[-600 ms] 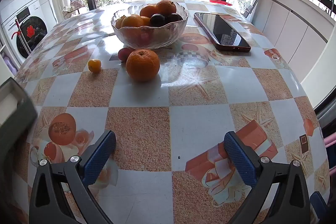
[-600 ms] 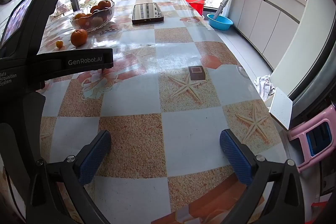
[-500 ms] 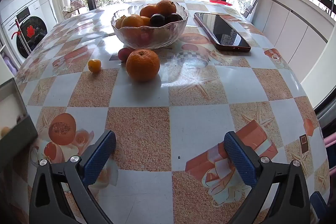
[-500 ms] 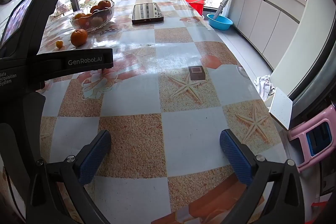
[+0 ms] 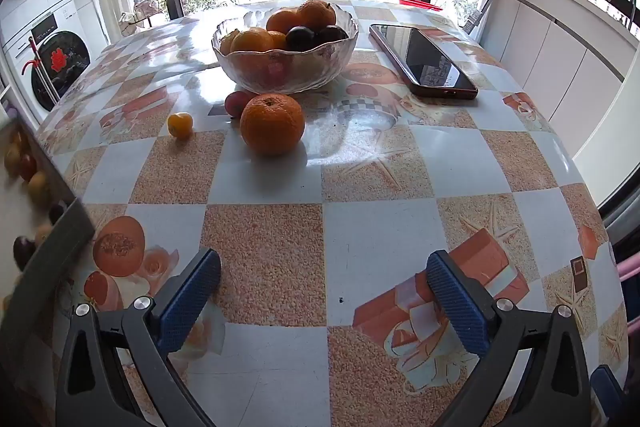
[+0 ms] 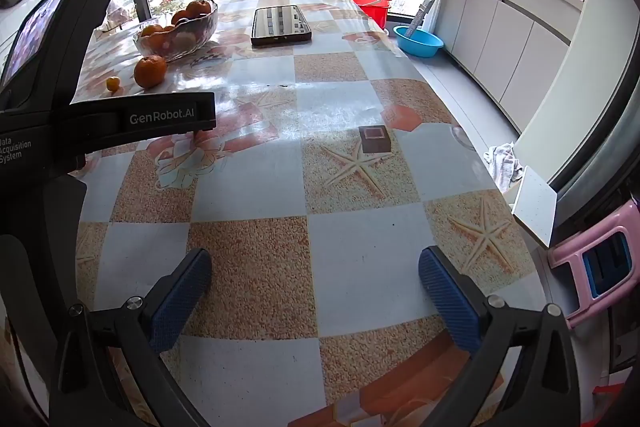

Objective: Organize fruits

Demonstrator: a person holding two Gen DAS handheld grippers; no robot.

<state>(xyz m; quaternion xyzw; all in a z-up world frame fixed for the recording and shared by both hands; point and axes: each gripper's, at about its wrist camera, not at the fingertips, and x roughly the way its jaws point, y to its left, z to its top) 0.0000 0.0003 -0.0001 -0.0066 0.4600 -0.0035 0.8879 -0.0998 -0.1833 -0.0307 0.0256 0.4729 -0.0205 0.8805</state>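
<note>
Both claws released and empty over the checkered glossy tabletop [image 5: 264, 183]: left gripper [image 5: 322, 291], right gripper [image 6: 316, 291]; clear glass fruit bowl [image 5: 285, 65], 1 large round orange [image 5: 272, 123] just beside it.

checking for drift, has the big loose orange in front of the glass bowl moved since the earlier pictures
No. The large round orange sits in the same spot against the clear glass fruit bowl and the tablecloth squares.

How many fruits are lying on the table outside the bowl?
3: a big orange in front of the glass bowl, a small red fruit tucked behind it, and a tiny yellow fruit left of it.
</note>
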